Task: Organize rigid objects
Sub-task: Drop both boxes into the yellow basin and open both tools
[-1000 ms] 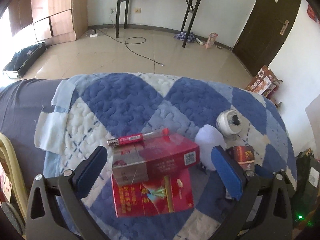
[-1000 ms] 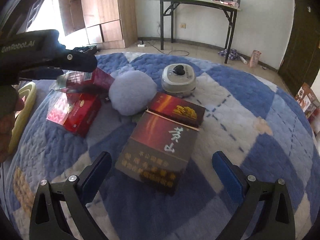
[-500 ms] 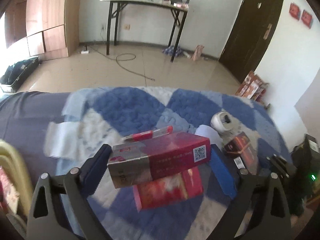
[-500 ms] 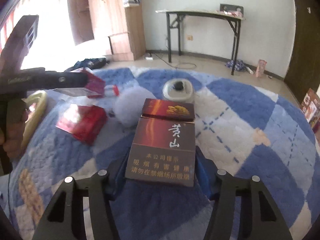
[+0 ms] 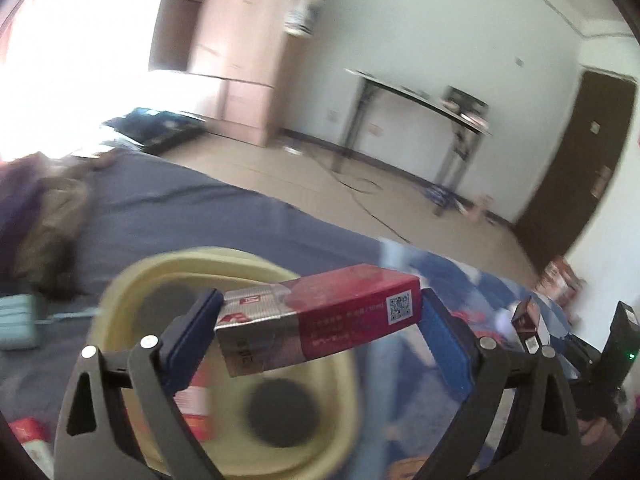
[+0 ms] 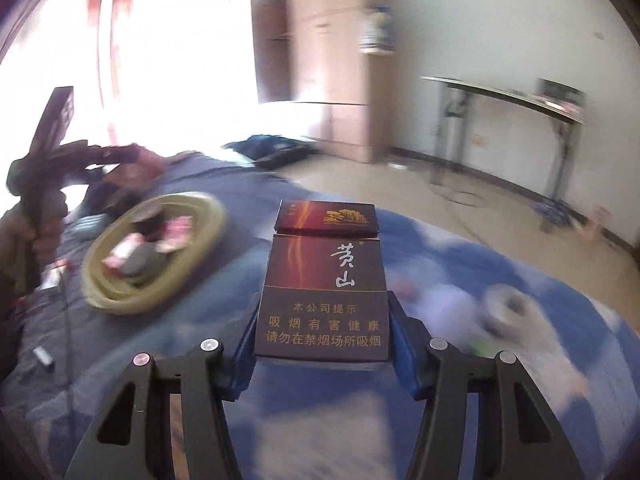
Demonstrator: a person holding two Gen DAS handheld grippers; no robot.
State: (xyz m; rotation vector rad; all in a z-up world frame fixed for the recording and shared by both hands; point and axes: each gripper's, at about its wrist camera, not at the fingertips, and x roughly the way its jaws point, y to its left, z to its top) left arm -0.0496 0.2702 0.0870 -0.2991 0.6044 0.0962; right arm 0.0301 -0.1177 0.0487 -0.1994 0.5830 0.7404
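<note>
2 cig packs point(image 5: 320, 316) point(image 6: 322, 280), 1 yellow basin point(image 5: 132, 300), 1 folding table point(image 6: 508, 98).

My left gripper point(image 5: 320, 316) holds a pack point(image 5: 320, 320) crosswise over the basin point(image 5: 136, 292), which sits on the bed left of the box point(image 6: 324, 280) lengthwise between my right gripper point(image 6: 324, 344) fingers.

Glossy cardboard packs point(image 6: 322, 288); quilted cloth point(image 6: 560, 380)

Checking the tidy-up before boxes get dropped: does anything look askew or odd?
The dark brown box in the right tool has its lid lifted, a gap showing below it. The red box sits tilted in the left tool above the yellow basin.
</note>
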